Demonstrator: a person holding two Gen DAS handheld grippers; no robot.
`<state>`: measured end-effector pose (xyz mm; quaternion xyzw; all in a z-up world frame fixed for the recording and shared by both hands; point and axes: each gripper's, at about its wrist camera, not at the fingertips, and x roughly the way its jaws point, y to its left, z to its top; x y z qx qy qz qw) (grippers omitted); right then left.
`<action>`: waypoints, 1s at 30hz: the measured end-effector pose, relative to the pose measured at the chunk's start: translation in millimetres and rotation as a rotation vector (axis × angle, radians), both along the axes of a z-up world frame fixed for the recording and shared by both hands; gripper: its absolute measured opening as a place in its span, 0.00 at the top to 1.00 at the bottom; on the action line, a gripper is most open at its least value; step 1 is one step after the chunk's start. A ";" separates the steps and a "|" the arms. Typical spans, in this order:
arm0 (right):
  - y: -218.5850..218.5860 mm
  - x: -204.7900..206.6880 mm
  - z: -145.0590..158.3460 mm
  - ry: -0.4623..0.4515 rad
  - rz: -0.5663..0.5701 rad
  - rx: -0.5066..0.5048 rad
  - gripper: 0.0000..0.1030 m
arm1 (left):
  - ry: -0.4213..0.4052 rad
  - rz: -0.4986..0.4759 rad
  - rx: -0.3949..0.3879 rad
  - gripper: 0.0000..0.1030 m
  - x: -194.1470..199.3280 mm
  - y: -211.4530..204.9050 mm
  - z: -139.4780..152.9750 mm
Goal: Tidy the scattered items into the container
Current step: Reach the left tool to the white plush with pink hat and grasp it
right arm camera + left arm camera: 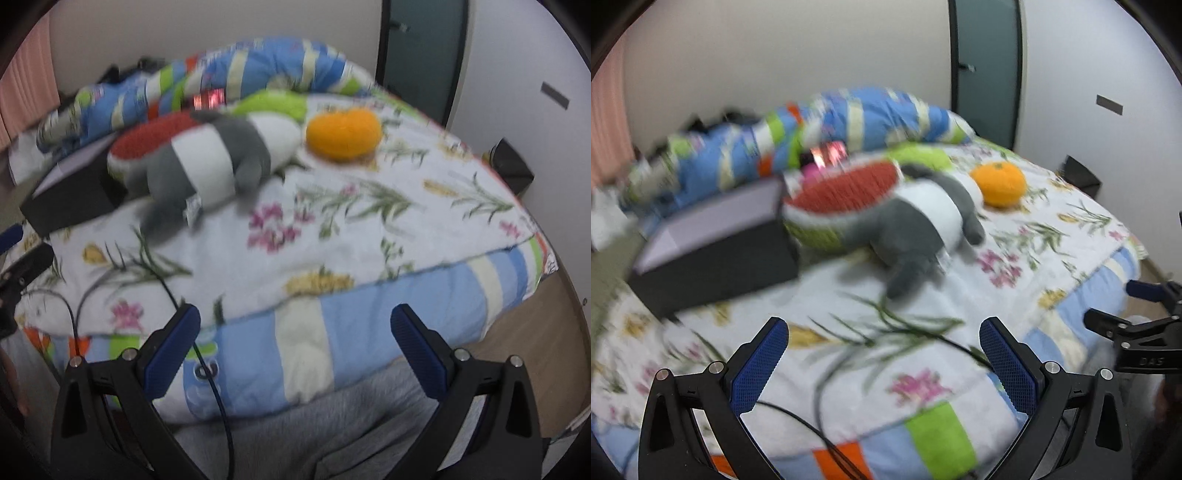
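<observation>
Both grippers, left (882, 363) and right (295, 350): jaws open, empty | black box (713, 254) left-centre | grey plush (916, 225), orange (999, 182) | risk: cable (218, 398) snagging jaws; motion blur

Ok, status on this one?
Both hand-held grippers, left and right, open, empty. Plush toys loose on bed beside black box. Cable trails nearby.

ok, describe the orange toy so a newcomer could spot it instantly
On the floral bedspread, look past the grey-and-white plush toward the door side. The orange plush lies just beyond it: round, solid orange, the only single-coloured toy there.
</observation>
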<state>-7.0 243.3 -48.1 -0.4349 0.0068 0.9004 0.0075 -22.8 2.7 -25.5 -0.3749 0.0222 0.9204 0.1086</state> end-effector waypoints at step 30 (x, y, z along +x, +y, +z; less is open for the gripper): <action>-90.9 -206.2 72.9 0.159 0.473 -0.167 0.08 | -0.467 0.164 0.394 0.00 -337.0 -95.4 63.2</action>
